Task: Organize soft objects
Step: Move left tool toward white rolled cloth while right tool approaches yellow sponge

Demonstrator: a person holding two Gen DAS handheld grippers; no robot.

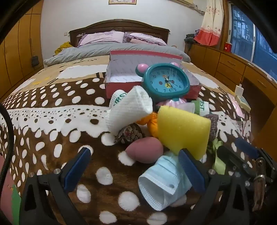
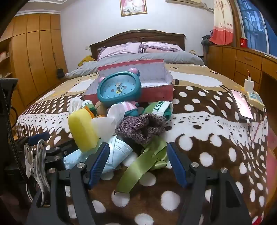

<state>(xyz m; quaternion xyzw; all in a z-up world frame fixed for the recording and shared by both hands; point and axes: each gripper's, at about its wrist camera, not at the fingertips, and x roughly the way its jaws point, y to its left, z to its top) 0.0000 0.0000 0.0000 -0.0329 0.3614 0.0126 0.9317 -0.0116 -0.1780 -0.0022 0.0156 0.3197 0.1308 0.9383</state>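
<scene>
Both tongs hang released and empty over the soft heap on the spotted brown blanket (image 2: pixel 216 155). A creased green satin ribbon (image 2: pixel 138 166) lies between the right gripper (image 2: pixel 138 164) fingers, running lengthwise along them. The left gripper (image 1: pixel 136 169) brackets the pale blue face mask (image 1: pixel 161 183). Farther ahead waits the open pink cardboard box (image 1: pixel 121 72), probably their destination.

Bedroom: white walls (image 2: pixel 97 31), framed picture (image 2: pixel 133 7) above dark wooden headboard (image 2: pixel 138 37); bed with brown dotted blanket (image 2: pixel 216 147), grey duvet (image 1: pixel 103 49), lilac pillows (image 1: pixel 102 38). Wooden wardrobes (image 2: pixel 38 52), drawer units (image 1: pixel 230 65) (beneath window (image 1: pixel 242 31)), patterned curtain (image 1: pixel 212 22).
</scene>
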